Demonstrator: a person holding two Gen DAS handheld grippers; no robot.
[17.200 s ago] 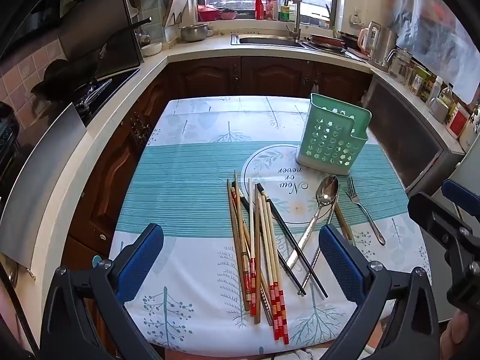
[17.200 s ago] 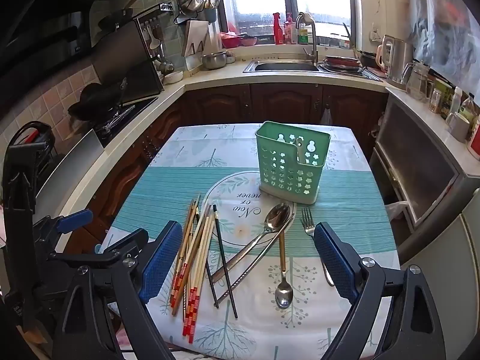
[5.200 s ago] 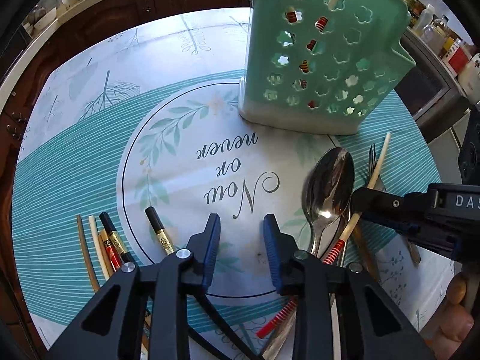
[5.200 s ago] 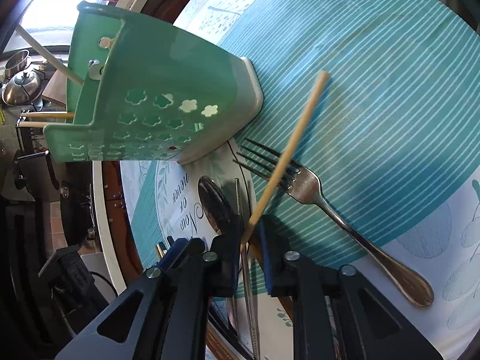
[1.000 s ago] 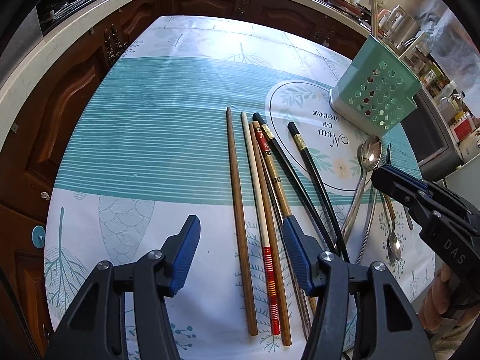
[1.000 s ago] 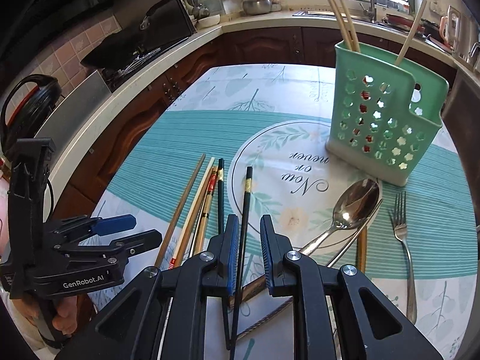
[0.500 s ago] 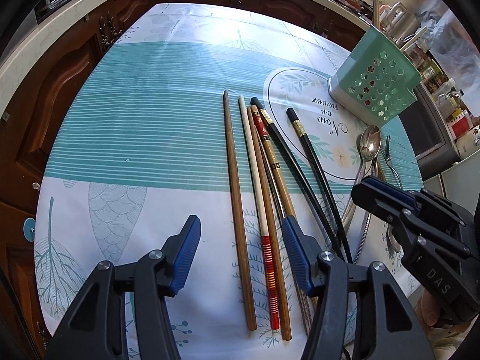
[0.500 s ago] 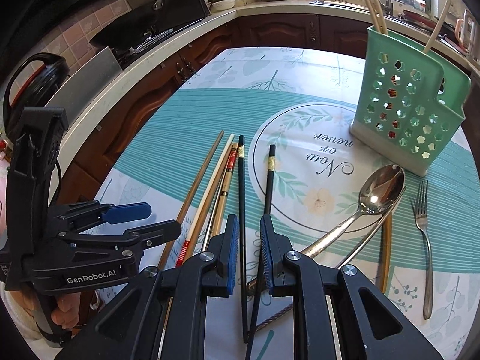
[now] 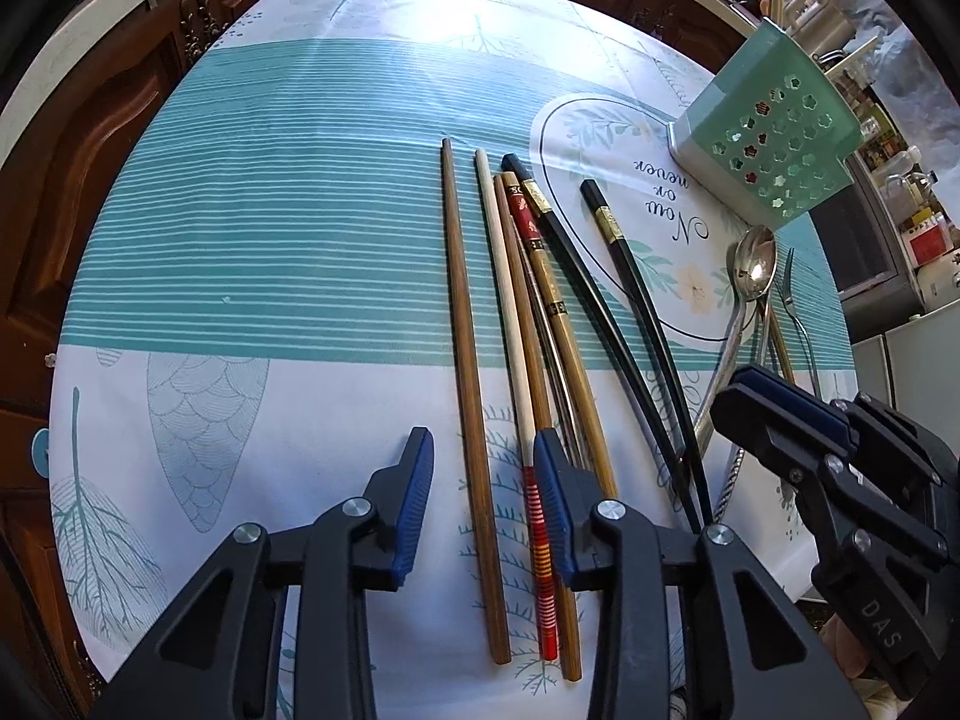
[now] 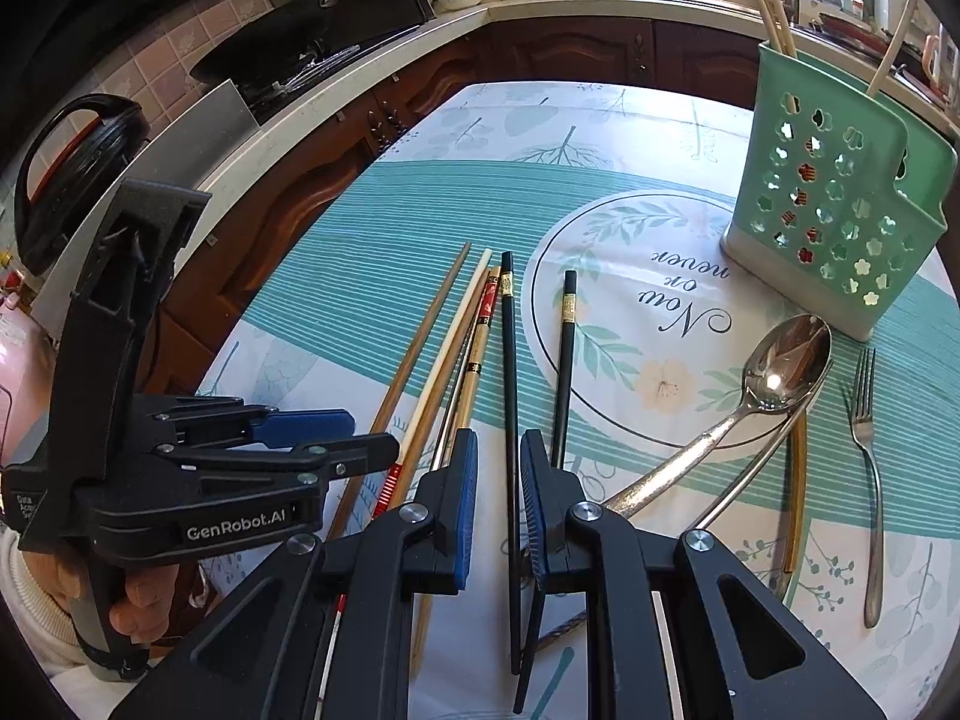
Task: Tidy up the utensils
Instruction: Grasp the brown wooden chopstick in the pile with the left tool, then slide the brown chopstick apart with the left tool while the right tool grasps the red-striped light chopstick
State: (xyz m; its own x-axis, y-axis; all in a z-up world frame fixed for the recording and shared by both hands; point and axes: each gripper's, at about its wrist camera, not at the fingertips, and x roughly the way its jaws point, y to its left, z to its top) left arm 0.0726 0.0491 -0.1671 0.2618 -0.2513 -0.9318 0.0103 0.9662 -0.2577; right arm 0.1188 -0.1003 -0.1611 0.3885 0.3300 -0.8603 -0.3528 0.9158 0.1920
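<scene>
The left hand-held gripper (image 9: 483, 516) stands open, a brown chopstick (image 9: 465, 360) lying on the surface (image 9: 270, 240) between its fingers, ungripped. The right hand-held gripper (image 10: 499, 504) is narrowly parted astride a black chopstick (image 10: 509, 372); contact cannot be determined. The green caddy (image 10: 840, 198) holds three chopsticks. Spoon (image 10: 780, 372) and fork (image 10: 867, 420) lie beside it.

Bright daylight from the far window, glare on the tablecloth (image 9: 384, 30), sharp focus, fisheye-bent edges
</scene>
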